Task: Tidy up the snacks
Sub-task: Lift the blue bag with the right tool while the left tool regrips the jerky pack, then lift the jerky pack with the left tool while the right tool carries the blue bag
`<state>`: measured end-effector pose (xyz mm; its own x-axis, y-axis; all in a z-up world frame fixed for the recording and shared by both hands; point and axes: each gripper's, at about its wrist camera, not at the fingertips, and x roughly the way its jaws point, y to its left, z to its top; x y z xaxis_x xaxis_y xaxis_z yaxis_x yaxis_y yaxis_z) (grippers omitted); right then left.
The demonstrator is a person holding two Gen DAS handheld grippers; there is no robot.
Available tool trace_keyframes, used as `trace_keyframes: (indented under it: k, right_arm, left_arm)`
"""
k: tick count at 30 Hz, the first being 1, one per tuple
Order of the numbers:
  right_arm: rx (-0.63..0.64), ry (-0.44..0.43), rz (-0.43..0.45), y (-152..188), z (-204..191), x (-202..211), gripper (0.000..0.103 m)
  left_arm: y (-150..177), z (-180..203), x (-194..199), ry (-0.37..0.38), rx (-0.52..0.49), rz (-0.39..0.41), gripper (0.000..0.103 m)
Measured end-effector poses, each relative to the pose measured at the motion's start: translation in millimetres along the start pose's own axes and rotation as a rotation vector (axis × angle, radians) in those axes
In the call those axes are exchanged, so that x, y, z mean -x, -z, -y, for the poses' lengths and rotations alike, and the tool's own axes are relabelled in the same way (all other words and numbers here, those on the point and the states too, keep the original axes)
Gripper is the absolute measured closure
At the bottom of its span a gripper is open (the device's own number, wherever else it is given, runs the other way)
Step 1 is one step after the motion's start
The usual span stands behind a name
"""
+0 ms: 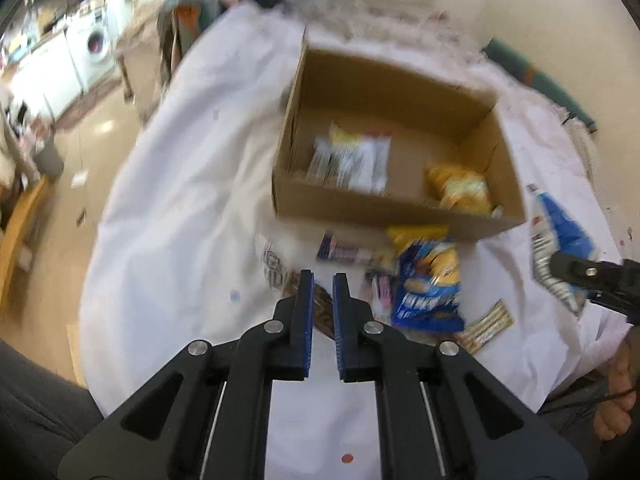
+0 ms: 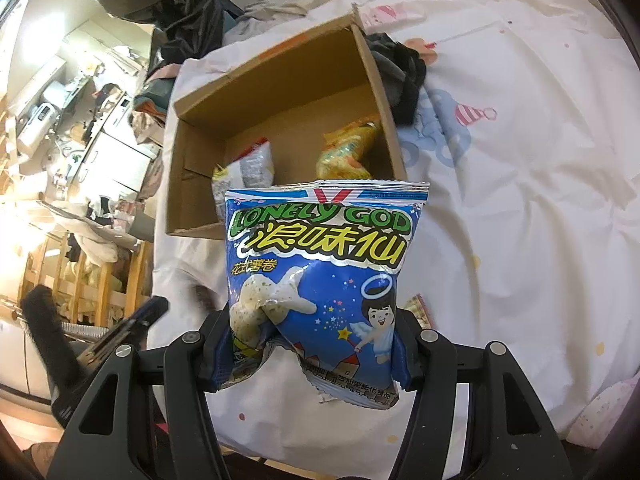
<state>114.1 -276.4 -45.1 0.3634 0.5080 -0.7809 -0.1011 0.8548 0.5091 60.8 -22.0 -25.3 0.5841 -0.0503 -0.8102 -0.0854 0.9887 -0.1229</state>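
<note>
Gripping the blue Lonely God bag [image 2: 320,276] by its lower edge, the right tool [image 2: 308,344] is held above the white bedsheet [image 2: 520,208], just short of the cardboard box [image 2: 280,92]. Two packets are seen inside the box: a silver one [image 2: 248,168] and a yellow one [image 2: 348,148]. The left tool [image 1: 323,280] is nearly closed, nothing between its blue pads, over loose snacks [image 1: 428,280] lying in front of the box on the bed.
</note>
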Motion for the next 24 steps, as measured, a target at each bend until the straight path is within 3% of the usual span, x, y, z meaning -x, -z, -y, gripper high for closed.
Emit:
trace_keyframes:
  k: [2,6,8,9,10,14,24]
  right_arm:
    - [0.011,-0.002,0.008,-1.4,-3.6,1.0,0.041]
    - [0.013,0.000,0.001,-2.6,-5.5,-2.4,0.041]
    - [0.014,0.005,-0.003,-2.2,-5.4,-3.6,0.041]
    - [0.015,0.006,-0.006,-2.1,-5.2,-4.2,0.041]
    - [0.014,0.008,-0.011,-2.3,-5.0,-5.2,0.041]
    - [0.010,0.007,-0.019,-3.2,-4.2,-8.5,0.041]
    - [0.010,0.012,-0.031,-1.5,-1.8,-14.0,0.040]
  left_arm:
    - [-5.0,-5.5,-10.5,0.014,0.012,-0.052,0.096]
    - [-7.0,-29.8,-32.3,0.032,0.139,-0.140,0.093]
    - [-4.5,-39.3,-47.7,0.014,0.200,-0.213,0.064]
    - [-0.8,-43.9,-55.6,0.009,0.242,-0.251,0.041]
    - [4.3,-46.4,-63.0,0.018,0.281,-0.284,0.034]
    - [18.8,-34.4,-93.7,0.043,0.316,-0.393,0.034]
    - [18.0,11.5,-134.7,0.000,0.205,-0.419,0.032]
